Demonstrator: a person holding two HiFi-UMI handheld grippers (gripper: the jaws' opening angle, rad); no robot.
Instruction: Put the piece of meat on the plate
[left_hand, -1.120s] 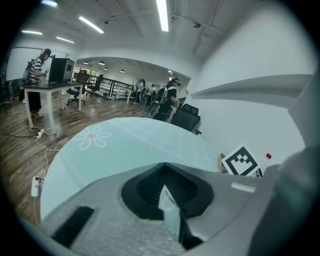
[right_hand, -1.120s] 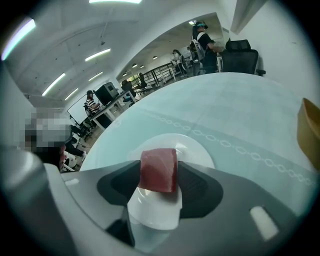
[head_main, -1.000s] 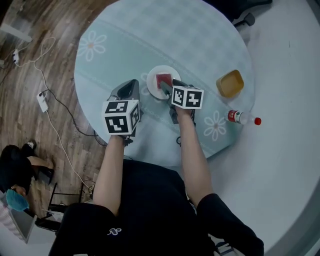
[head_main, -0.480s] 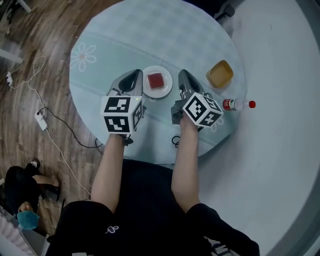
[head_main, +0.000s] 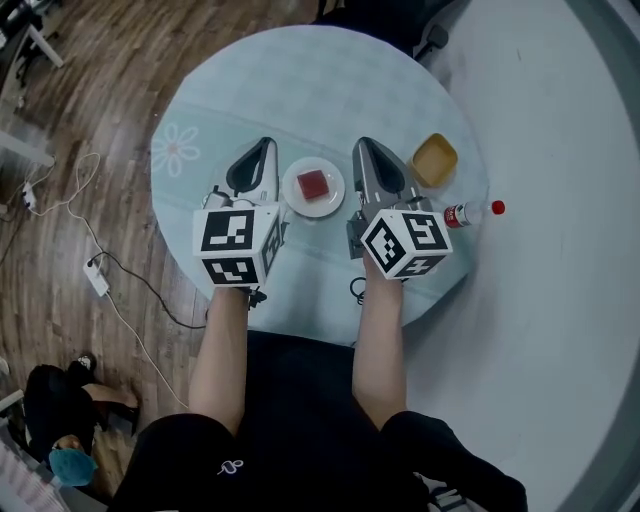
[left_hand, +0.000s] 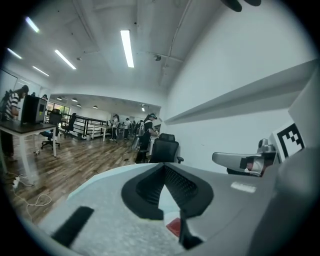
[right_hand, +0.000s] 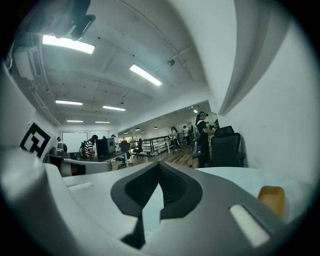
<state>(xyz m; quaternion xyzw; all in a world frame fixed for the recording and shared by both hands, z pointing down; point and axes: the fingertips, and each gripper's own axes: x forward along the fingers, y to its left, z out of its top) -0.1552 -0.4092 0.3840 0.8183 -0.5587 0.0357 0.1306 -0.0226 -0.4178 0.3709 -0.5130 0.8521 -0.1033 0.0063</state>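
A red piece of meat (head_main: 313, 184) lies on a small white plate (head_main: 331, 197) in the middle of the round table (head_main: 300, 90). My left gripper (head_main: 264, 144) hangs above the table left of the plate, and my right gripper (head_main: 362, 144) is level with it on the plate's right. Neither touches the plate. In the left gripper view the jaws (left_hand: 162, 167) meet at their tips with nothing between them, and the meat (left_hand: 173, 227) shows below them. The right gripper (right_hand: 160, 165) is likewise shut and empty.
A yellow bowl (head_main: 434, 160) sits right of the right gripper; it also shows in the right gripper view (right_hand: 272, 198). A red-capped bottle (head_main: 470, 212) lies near the table's right edge. Cables (head_main: 100, 270) run over the wooden floor at the left. A black office chair (left_hand: 165, 148) stands beyond the table.
The right gripper has drawn back from the plate to its right side, leaving the meat there. Both grippers have risen and tilted up towards level.
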